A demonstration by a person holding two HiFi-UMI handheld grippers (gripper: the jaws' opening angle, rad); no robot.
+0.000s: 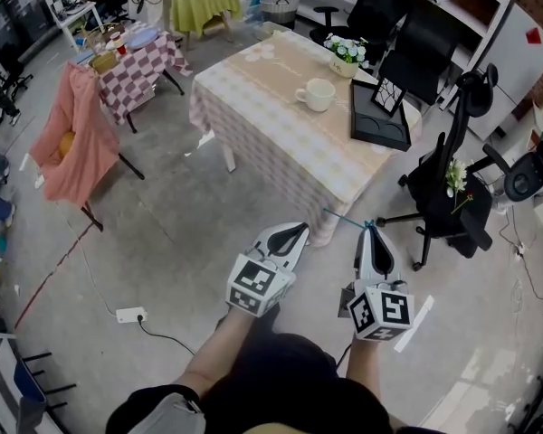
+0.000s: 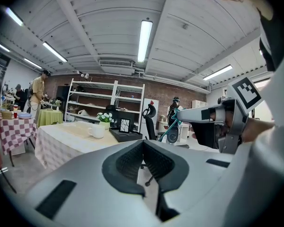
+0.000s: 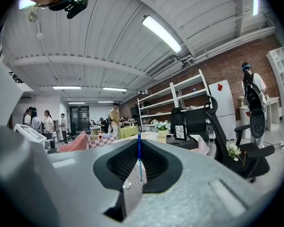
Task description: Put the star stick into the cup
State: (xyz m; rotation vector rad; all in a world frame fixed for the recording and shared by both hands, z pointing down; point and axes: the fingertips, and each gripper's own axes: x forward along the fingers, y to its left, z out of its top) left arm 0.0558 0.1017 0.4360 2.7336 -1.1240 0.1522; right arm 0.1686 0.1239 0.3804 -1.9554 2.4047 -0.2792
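table (image 1: 253, 107): one cup (image 1: 317, 94); right gripper (image 1: 370, 231) clamps one star stick (image 3: 140, 164).

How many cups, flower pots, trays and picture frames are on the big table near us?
cup: 1
flower pot: 1
black tray: 1
picture frame: 1
Total: 4

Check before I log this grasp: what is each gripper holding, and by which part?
The right gripper pinches the star stick by its thin blue shaft, between its pads. The left gripper is shut on nothing.
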